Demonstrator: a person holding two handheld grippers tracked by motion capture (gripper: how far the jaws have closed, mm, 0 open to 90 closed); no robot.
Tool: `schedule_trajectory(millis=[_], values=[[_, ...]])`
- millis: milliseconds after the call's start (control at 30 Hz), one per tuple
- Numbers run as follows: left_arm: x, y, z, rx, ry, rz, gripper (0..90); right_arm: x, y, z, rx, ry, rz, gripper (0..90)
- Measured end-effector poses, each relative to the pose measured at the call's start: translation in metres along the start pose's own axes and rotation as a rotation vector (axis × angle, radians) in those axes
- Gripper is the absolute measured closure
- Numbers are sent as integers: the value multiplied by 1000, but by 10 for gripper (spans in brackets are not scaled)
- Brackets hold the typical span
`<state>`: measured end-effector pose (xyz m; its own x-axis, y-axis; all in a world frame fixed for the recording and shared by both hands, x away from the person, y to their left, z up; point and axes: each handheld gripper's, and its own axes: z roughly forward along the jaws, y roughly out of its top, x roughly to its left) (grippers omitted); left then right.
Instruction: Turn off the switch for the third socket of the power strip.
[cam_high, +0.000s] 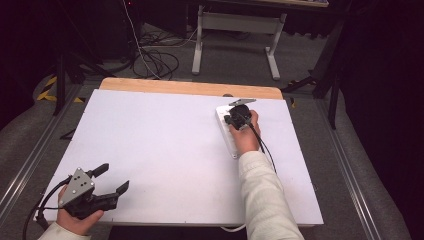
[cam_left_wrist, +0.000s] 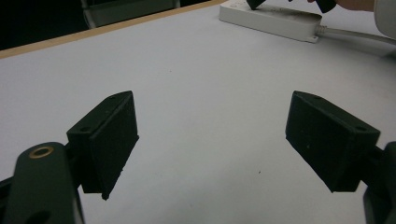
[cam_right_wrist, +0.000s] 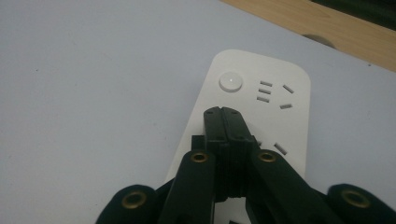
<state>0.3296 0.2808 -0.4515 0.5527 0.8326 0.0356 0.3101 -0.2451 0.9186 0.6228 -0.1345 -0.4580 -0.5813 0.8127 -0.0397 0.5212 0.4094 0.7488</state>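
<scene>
The white power strip (cam_high: 226, 131) lies on my worktop (cam_high: 160, 150) toward two o'clock, near the far right corner, its long side running roughly from twelve to six. In my right gripper view the power strip (cam_right_wrist: 280, 93) shows a round button (cam_right_wrist: 230, 82) at its far end and groups of socket slots (cam_right_wrist: 273, 93) just beside that button, toward three o'clock.

My right hand-held gripper (cam_high: 239, 116) sits over the strip's far half, my right hand (cam_high: 246, 136) behind it at six o'clock and a white sleeve (cam_high: 265, 200) running back to the near edge. Seen from its own camera, my right hand-held gripper (cam_right_wrist: 224, 122) is clenched, the two jaws pressed flat together with nothing between them, their tips above the strip's surface short of the button. Whether the tips touch the strip I cannot tell.

My left hand-held gripper (cam_high: 113, 179) rests at the worktop's seven o'clock corner, well apart from the strip, held in my left hand (cam_high: 75, 217). It is released: in its own view my left hand-held gripper (cam_left_wrist: 210, 140) has its jaws spread wide over bare white surface, with the power strip (cam_left_wrist: 271, 21) far off at one o'clock and its pale cable (cam_left_wrist: 355, 35) leading away to the right.
</scene>
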Motion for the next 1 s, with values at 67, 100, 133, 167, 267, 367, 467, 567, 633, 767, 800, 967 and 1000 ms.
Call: schedule_trajectory(millis=[67,100,133,167,267,367,467,567,633,767,800,967,1000], values=[[0,0,0,-1,0,0,173,0,0,0,4,-2,2,900],[0,0,0,0,1,0,174,0,1,0,7,-4,1,900],[0,0,0,1,0,1,174,1,1,0,11,-7,-1,900],[0,0,0,1,1,1,173,1,1,0,9,-10,0,900],[0,0,0,0,1,0,174,1,2,0,15,-11,2,900],[0,0,0,0,1,0,174,1,2,0,15,-8,10,900],[-1,0,1,0,0,-1,174,1,2,0,18,-7,22,900],[-1,0,0,0,-1,1,174,3,4,0,33,-19,6,900],[0,0,0,1,2,9,173,4,4,1,32,-25,0,900],[-1,0,0,1,-3,3,174,5,4,1,35,-35,-6,900],[-1,0,0,1,-3,3,174,6,5,1,37,-39,-10,900],[-1,0,1,0,-2,5,174,7,5,2,48,-25,-8,900],[-1,0,1,0,-3,6,173,8,6,2,41,-12,2,900]])
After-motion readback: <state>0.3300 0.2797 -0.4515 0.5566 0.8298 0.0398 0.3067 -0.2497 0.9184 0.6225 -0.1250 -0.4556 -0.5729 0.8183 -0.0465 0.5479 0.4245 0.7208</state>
